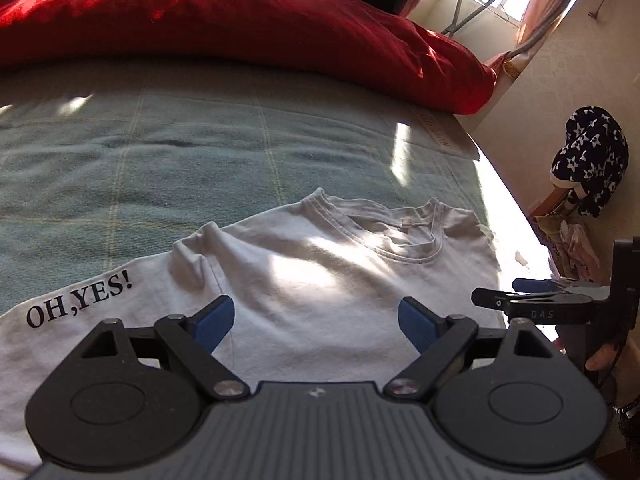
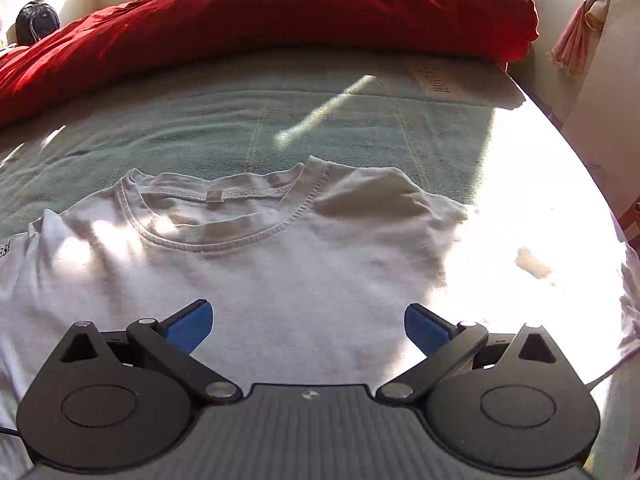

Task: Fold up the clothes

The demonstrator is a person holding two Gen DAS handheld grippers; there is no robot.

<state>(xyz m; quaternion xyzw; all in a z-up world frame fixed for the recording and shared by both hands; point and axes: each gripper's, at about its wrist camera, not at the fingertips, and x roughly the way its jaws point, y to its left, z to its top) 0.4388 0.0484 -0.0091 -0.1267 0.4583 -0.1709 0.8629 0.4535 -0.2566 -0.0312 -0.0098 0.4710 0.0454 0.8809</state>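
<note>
sunlit bedroom, with a bed under a pale green blanket point(image 1: 168, 152) filling most of both views; in the left wrist view the left gripper point(image 1: 316, 324) sits at the bottom centre, its blue pads point(image 1: 212, 322) spread wide with nothing between them but the cloth lying below; in the right wrist view the right gripper point(image 2: 308, 326) sits likewise at the bottom centre, its jaws just as wide apart and holding nothing; its side also shows at the right edge of the left wrist view, gripped by a hand point(image 1: 604, 356). directly beyond both tools lies the white t-shirt point(image 2: 256, 272), spread fairly flat on the blanket with its neckline point(image 2: 208, 216) toward the top of the frame; one sleeve runs off to the lower left of the left wrist view, printed with "oh, yes!" point(image 1: 80, 300); the opposite shoulder, at the centre right of the right wrist view, is washed out by a hard patch of sun, so its edge is hard to trace. farther out, a red duvet point(image 1: 240, 28) is heaped across the top of both frames; a dark star-patterned garment point(image 1: 588, 160) hangs off the bed at the right of the left wrist view.

judging by this, the shirt is laid out and no fold looks made yet; the step in hand seems to be the approach for a first grasp; the next move likely calls for each tool to drop to a shoulder or side edge, pinch a single layer cleanly, and lift together so the cloth folds evenly.
</note>
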